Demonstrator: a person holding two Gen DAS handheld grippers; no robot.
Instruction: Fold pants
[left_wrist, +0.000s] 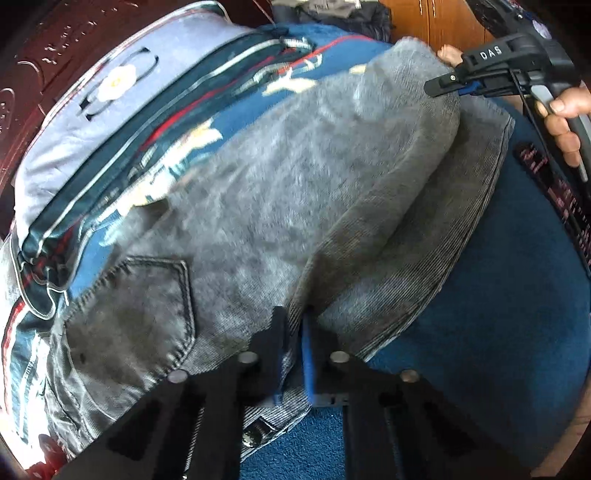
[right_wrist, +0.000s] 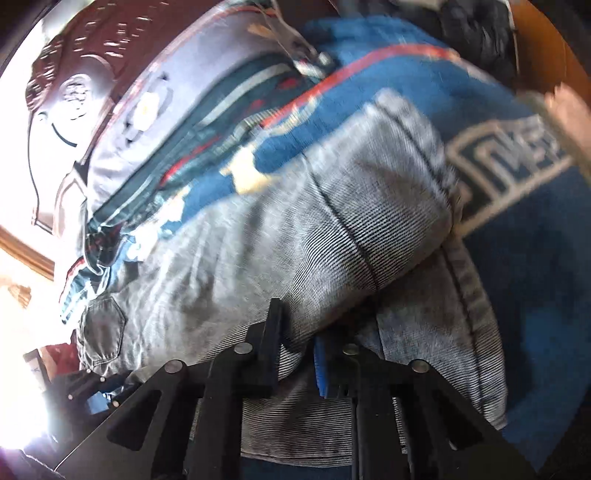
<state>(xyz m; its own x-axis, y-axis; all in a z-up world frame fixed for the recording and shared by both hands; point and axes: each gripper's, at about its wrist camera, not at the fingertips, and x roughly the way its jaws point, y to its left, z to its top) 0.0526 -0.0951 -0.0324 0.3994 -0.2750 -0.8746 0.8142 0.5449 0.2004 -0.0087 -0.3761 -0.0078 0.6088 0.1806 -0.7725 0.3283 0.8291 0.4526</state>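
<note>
Both grippers pinch the pants, ready for a fold.

Left wrist view: the left gripper (left_wrist: 295, 343) is clamped on an edge of the grey pants (left_wrist: 258, 206), which lie on a blue blanket (left_wrist: 498, 314); the right gripper (left_wrist: 448, 85) nips the far end. Right wrist view: the right gripper (right_wrist: 299, 343) is closed on fabric of the pants (right_wrist: 295, 236). Next, probably, both should lift and carry the cloth over together.
</note>
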